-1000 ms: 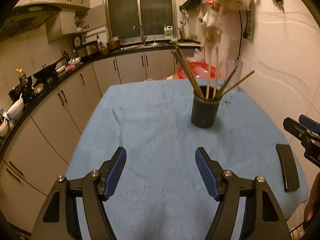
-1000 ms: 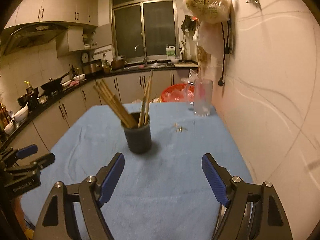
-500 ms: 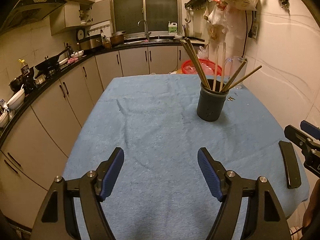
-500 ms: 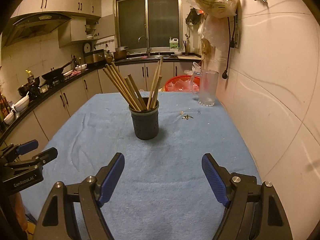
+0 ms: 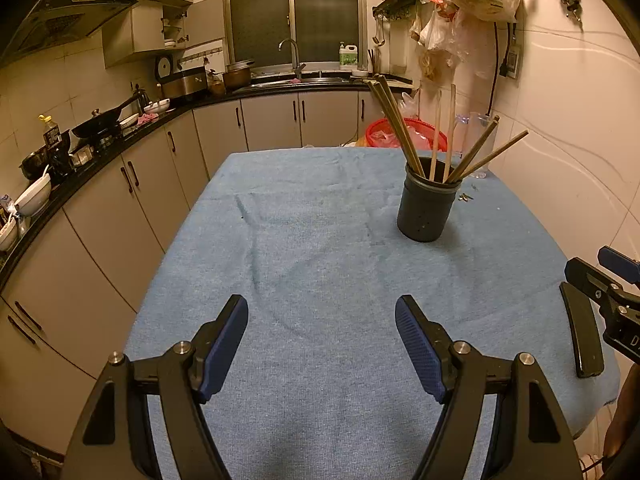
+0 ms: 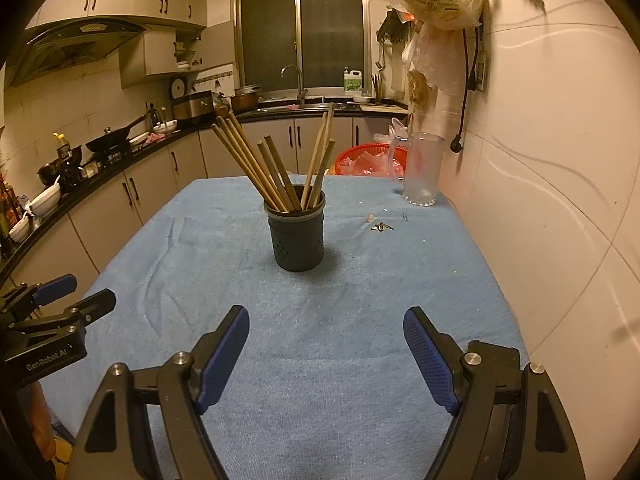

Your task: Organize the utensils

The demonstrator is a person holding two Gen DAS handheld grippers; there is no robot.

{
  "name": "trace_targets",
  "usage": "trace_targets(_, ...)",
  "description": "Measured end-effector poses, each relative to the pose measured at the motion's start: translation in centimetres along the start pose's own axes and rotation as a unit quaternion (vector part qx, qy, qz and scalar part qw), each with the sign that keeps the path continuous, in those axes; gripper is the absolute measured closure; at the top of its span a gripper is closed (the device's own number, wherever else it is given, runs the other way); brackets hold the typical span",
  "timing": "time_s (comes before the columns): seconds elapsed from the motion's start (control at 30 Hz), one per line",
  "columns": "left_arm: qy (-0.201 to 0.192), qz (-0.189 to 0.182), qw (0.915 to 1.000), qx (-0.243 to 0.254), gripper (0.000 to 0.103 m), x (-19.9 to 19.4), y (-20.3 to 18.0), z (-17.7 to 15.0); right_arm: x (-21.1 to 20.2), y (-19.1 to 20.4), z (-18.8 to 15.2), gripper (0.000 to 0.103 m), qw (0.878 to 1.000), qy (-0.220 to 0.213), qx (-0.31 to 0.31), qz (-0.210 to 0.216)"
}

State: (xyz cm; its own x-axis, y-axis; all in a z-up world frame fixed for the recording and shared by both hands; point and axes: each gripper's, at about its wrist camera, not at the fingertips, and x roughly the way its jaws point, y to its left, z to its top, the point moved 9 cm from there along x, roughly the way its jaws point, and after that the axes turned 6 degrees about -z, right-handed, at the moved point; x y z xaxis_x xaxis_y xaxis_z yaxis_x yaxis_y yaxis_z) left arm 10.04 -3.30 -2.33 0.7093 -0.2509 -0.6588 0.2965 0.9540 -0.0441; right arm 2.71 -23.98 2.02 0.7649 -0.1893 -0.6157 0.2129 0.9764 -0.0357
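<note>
My left gripper [image 5: 321, 342] and my right gripper [image 6: 326, 346] both hang over the blue cloth [image 6: 360, 304] with jaws spread wide and nothing between them. The chopsticks [image 6: 276, 168] stand bundled in a dark round cup [image 6: 298, 236] with small holes in its wall, upright near the middle of the table; they are plain wooden sticks, fanning out to both sides (some lean far over). A flat black bar [image 5: 582, 332] lies near the cloth's right edge
</note>
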Motion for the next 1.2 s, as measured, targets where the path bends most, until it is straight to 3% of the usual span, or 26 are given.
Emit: trace_targets(1.2,0.000,0.000,1.0000,-0.001,0.026,-0.29,0.22,-0.16,0.58,0.99,-0.74,0.021,1.000,0.012,-0.007,0.004)
